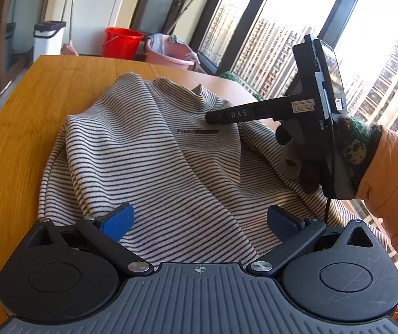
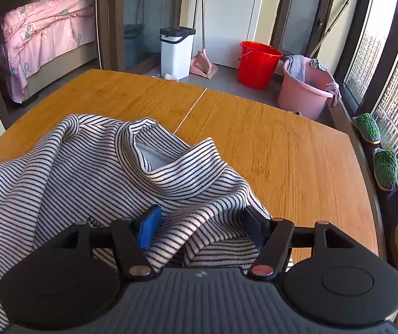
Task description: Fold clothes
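Observation:
A black-and-white striped top lies rumpled on the wooden table, collar toward the far side. My left gripper is open, its blue pads wide apart just above the near part of the cloth. The right gripper shows in the left wrist view, held by a gloved hand, its tip on the cloth near the chest print. In the right wrist view the right gripper is open over the striped top, with a fold of cloth between its pads, below the collar.
The table stretches bare beyond the top and to the right. On the floor behind stand a red bucket, a pink basin and a white bin. Windows run along the right side. Slippers lie on the sill.

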Demonstrator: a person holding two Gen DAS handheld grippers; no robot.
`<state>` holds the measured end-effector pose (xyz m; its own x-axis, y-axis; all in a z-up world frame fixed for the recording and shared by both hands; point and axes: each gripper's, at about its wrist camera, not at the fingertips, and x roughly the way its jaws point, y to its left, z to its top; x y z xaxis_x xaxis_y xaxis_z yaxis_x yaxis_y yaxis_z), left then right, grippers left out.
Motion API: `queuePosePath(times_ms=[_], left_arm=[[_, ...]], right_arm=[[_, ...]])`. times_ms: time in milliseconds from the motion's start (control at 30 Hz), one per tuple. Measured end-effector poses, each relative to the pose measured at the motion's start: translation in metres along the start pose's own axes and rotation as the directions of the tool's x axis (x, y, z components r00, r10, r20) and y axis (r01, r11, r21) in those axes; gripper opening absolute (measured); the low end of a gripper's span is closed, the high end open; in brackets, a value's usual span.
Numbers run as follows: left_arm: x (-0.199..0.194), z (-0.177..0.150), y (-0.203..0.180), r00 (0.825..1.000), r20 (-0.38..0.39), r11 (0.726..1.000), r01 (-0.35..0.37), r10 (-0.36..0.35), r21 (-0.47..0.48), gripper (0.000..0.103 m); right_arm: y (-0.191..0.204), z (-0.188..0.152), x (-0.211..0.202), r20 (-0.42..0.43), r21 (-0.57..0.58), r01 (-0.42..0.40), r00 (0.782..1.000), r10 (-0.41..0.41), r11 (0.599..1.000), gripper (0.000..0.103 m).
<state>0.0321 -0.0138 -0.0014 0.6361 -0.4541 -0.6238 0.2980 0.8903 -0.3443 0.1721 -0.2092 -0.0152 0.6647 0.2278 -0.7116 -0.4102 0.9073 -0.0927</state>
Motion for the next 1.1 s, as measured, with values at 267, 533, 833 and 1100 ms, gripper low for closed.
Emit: queuePosePath(times_ms=[267, 533, 833, 1100], left_arm=[[0.001, -0.002, 0.004, 1.000, -0.005, 1.000, -0.002, 0.002, -0.010, 0.103], [-0.004, -0.004, 0.009, 1.000, -0.010, 1.000, 0.015, -0.016, -0.019, 0.103], [0.001, 0.013, 0.008, 1.000, -0.019, 0.997, -0.018, 0.016, -0.071, 0.103], [0.018, 0.023, -0.014, 0.994, -0.059, 0.996, -0.087, 0.089, 0.035, 0.103]], right_arm=[[-0.018, 0.036, -0.041, 0.212, 0.106, -0.029, 0.977, 0.006, 0.994, 0.003], [-0.054, 0.038, -0.027, 0.166, 0.154, 0.125, 0.975, -0.150, 0.980, 0.003], [-0.041, 0.006, -0.044, 0.151, 0.114, -0.009, 0.988, -0.008, 0.993, 0.030], [-0.037, -0.022, -0.035, 0.103, 0.135, -0.044, 0.994, 0.030, 0.990, 0.038]])
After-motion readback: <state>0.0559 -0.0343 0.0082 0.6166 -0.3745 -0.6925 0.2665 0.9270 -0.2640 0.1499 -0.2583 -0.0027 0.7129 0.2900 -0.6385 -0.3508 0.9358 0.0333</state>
